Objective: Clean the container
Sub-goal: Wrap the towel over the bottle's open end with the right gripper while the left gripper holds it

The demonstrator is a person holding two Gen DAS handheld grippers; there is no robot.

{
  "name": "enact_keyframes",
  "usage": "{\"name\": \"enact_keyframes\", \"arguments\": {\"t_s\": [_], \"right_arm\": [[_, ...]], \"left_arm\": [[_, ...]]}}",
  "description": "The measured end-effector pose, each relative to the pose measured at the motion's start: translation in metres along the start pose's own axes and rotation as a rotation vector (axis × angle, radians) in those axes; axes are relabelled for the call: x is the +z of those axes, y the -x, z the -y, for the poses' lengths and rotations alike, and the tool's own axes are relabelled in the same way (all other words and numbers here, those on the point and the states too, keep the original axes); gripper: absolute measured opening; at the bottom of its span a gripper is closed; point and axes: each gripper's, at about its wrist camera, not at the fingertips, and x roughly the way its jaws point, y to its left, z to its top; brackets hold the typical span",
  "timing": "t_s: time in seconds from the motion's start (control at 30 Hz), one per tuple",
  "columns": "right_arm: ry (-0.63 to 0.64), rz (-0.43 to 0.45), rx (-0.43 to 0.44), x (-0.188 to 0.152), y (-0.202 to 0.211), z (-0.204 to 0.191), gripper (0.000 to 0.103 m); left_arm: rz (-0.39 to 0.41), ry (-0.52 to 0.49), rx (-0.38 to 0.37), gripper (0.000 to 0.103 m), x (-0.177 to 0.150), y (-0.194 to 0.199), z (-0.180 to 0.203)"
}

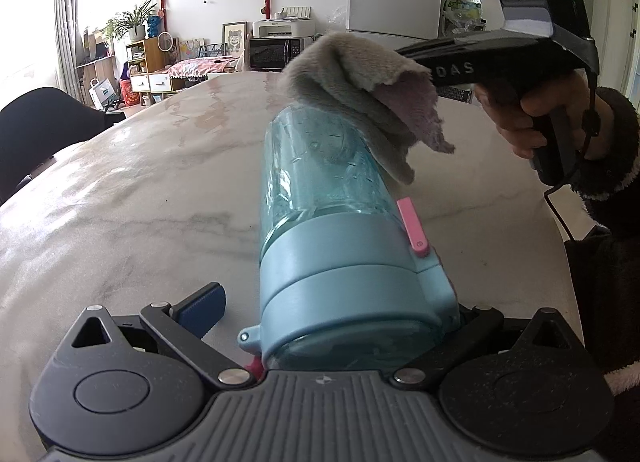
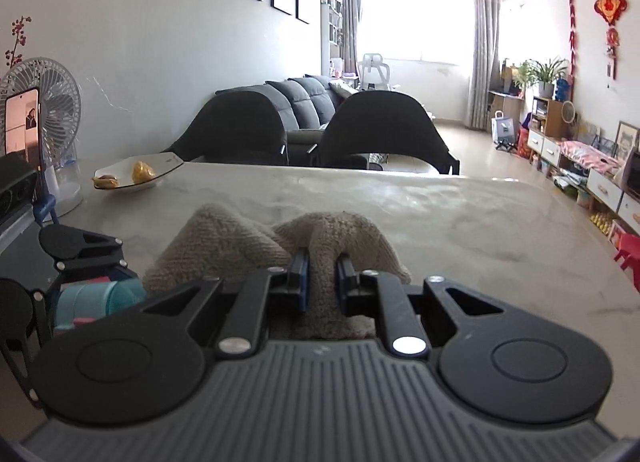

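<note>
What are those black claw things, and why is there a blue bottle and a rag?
Those claws are grabbing tools that a person squeezes by hand, one in each hand. Each has a small camera looking along its fingers, so there are two pictures. In the left one, the left gripper holds a blue bottle by its lid end, above a marble table. In the right one, the right gripper pinches a grey cloth and lays it over the bottle's far end to wipe it. A plate with something yellow and a white fan stand on the table too.
</note>
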Motion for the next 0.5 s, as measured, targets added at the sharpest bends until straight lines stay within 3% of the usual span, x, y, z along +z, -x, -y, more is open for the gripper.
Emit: {"name": "enact_keyframes", "arguments": {"t_s": [0.23,0.5], "right_arm": [[-0.088,-0.059,0.128,-0.002,0.011,0.004,0.013],[0.009,-0.071,0.239,-0.004,0.005,-0.047,0.013]], "left_arm": [[0.001,0.002,-0.001,0.102,0.000,0.000,-0.001],[-0.001,-0.002,0.002,0.102,0.000,0.001,-0.004]]}}
